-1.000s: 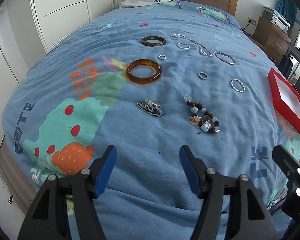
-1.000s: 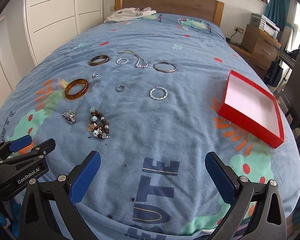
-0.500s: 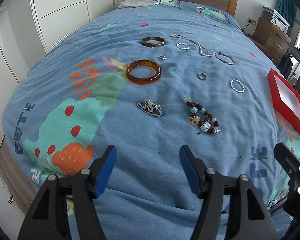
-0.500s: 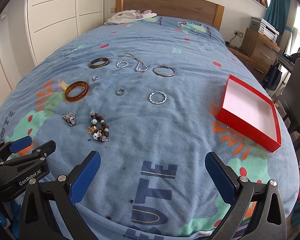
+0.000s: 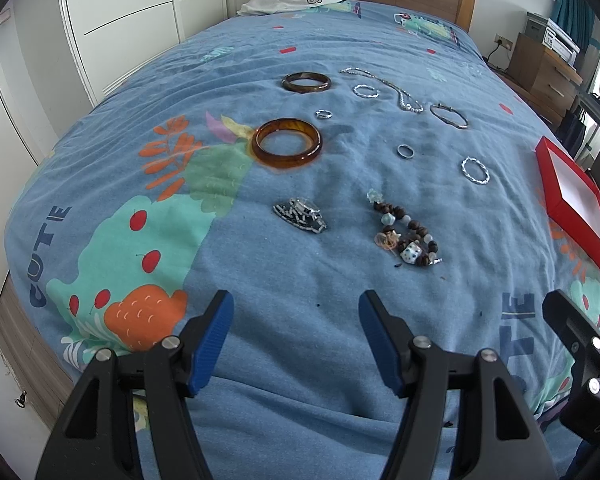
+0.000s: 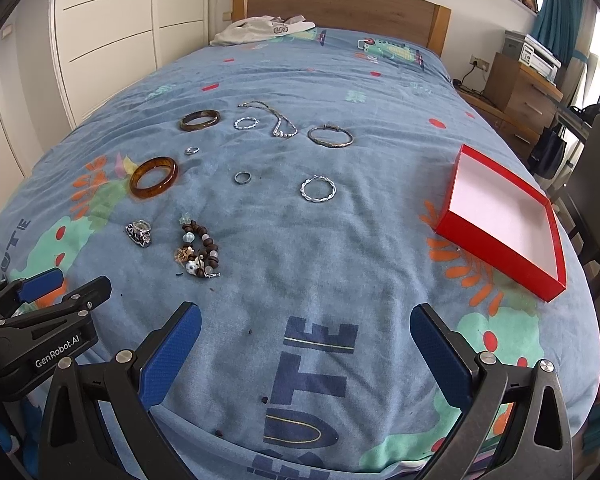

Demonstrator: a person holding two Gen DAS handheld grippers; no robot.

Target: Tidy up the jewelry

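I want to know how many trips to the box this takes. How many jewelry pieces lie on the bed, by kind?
Amber and brown bangles: 2
Silver bracelets or hoops: 3
Small rings: 2
Chain necklace: 1
Beaded bracelet: 1
Beaded brooch-like piece: 1
Total: 10

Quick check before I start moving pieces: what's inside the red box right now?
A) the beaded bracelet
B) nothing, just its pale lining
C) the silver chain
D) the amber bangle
B: the red box shows only its bare pale lining, while every piece of jewelry lies out on the blue bedspread.
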